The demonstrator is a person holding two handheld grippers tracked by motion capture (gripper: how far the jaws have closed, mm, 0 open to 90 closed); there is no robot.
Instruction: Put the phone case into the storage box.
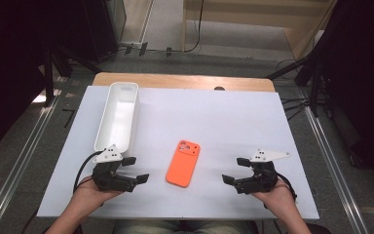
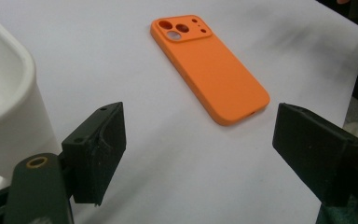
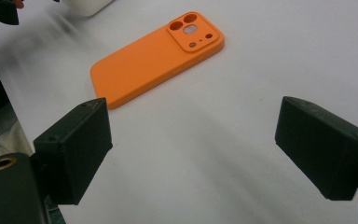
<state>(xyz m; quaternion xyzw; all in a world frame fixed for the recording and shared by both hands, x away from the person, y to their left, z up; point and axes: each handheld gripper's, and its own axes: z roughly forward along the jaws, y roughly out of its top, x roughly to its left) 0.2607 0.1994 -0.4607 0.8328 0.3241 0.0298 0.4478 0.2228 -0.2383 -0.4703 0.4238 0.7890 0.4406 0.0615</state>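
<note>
An orange phone case (image 1: 183,163) lies flat, back up, near the middle front of the white table sheet (image 1: 224,117). My left gripper (image 1: 135,169) rests to the left of the case, jaws wide apart and pointing at it, nothing between them. My right gripper (image 1: 236,170) sits to the right of the case, likewise open and empty. In the left gripper view the orange phone case (image 2: 207,65) lies ahead beyond the left gripper (image 2: 198,149). The right gripper view shows the orange phone case (image 3: 156,58) ahead and left of the right gripper (image 3: 193,144).
A long white tray (image 1: 118,115) stands at the left of the sheet, its near end just beyond my left gripper; its wall (image 2: 9,98) rises at the left of the left gripper view. The wooden table edge (image 1: 182,80) runs along the back.
</note>
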